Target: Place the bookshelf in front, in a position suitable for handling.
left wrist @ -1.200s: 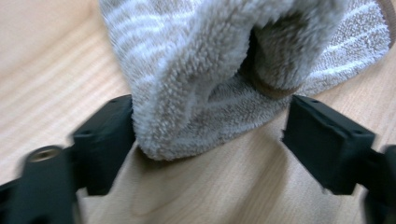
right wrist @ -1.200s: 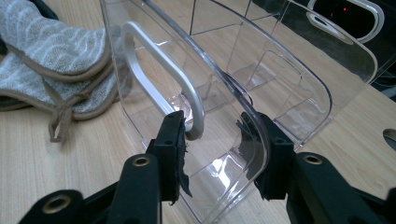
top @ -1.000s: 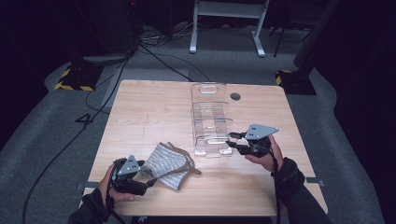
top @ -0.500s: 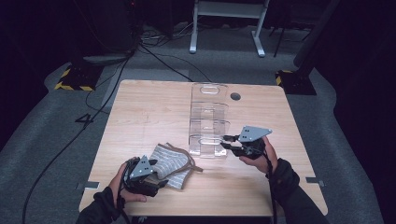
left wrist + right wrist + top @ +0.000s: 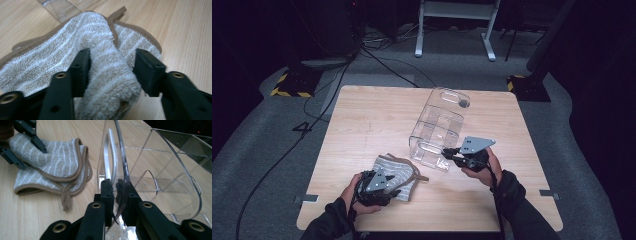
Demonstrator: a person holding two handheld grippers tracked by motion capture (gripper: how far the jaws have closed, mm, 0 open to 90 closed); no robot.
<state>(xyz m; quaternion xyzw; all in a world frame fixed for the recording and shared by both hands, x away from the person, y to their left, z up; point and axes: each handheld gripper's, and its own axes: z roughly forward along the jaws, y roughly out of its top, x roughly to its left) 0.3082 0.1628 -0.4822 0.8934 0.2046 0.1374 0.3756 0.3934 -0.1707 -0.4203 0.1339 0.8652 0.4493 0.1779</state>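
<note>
1. While my left gripper (image 5: 111,72) straddles a raised fold of the striped towel (image 5: 75,47), its jaws are spread, one on each side of the fold and not yet clamped.
2. That towel (image 5: 394,175) lies at the near left of the table (image 5: 362,120).
3. My right gripper (image 5: 117,192) is pinching the near wall of the clear plastic bin (image 5: 155,170), which sits mid-table, just right of the towel.
</note>
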